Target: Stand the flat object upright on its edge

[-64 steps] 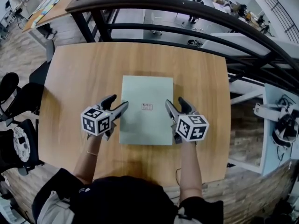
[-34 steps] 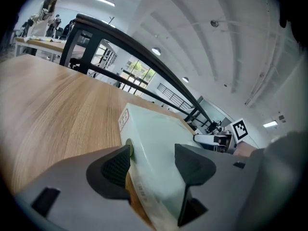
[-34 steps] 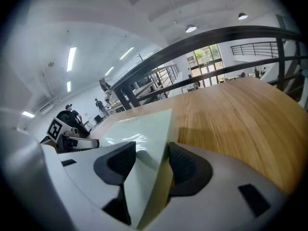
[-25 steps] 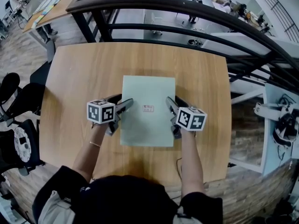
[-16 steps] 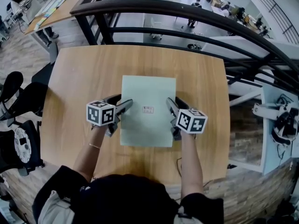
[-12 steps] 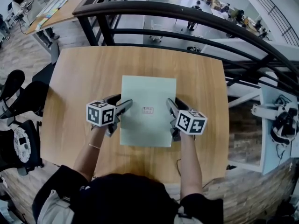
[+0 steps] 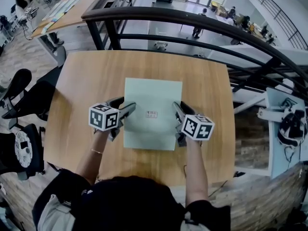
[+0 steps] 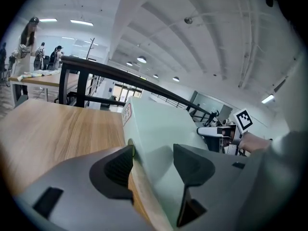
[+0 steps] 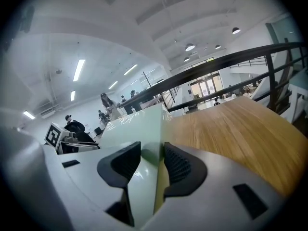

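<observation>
Two tongs grip one flat box [image 7: 153,100], a pale green slab with its broad face turned up over the middle of the wooden surface [image 7: 86,81]. A small red-and-white label [image 7: 151,114] sits near the centre of that face. The box's long sides run away from the person, and each tongs takes one of those sides a little nearer than halfway along.

Left tongs [image 7: 124,105] come in from the left. In the left gripper view their jaws straddle the box's edge: one pad [image 8: 120,165] lies against the underside by the wood, the other [image 8: 192,165] on the top face, with the slab filling the gap between them. They are closed on it at about the box's thickness.

Right tongs [image 7: 179,109] mirror this on the far side. Their jaws have just been closing, with the box's right edge between them, and the right gripper view shows both pads [image 9: 177,163] pressed to the slab, one above and one below.

From these views I cannot tell whether the box rests on the wood or hangs just clear of it. A dark curved railing [image 7: 192,20] runs beyond the surface's far edge.
</observation>
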The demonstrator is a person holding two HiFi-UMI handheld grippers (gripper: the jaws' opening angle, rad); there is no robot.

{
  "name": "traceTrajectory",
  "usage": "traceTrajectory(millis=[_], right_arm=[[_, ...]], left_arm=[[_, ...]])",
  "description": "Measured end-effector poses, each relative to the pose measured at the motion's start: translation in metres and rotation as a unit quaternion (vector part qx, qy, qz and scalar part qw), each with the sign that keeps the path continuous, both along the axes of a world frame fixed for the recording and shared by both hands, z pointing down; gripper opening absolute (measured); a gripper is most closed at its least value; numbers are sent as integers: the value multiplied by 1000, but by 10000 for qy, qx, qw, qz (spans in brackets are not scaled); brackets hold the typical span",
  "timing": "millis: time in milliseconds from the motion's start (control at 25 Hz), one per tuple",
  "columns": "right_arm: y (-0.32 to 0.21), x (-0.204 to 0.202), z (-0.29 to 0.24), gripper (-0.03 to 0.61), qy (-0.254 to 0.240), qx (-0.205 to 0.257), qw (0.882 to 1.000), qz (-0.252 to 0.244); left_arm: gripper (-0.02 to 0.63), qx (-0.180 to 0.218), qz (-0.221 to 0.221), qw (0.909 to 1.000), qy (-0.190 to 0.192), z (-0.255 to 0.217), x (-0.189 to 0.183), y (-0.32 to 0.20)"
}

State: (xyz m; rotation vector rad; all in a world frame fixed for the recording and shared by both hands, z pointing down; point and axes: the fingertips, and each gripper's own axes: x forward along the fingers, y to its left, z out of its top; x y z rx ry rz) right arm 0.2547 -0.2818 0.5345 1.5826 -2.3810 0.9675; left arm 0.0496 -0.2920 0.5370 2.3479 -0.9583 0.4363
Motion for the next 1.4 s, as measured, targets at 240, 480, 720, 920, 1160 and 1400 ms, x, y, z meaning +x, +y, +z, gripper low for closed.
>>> traceTrajectory(millis=[240,480,720,920,1160,1400], right_arm=[[17,-5,-17,155,-59,154,9999,26],[28,-12,-32,152,-81,264,9996,56],[35,-16,-44,149,-129,383,9992,38],[32,-21,-51,147,-178,451,9988,13],[25,-19,-64,146,-111,601,9981,-3],[10,-14,-79,146,-103,798,9967,72]], left_arm=[[269,203,35,9997,-90,-17,-5,15],[267,379,43,9991,-172,-31,-13,25],[265,515,13,9985,-173,-43,-17,30],[261,647,-80,9978,-141,-56,-21,25],[261,869,-156,9961,-67,-70,-20,14],[261,1128,-218,9934,40,-87,-14,-7]])
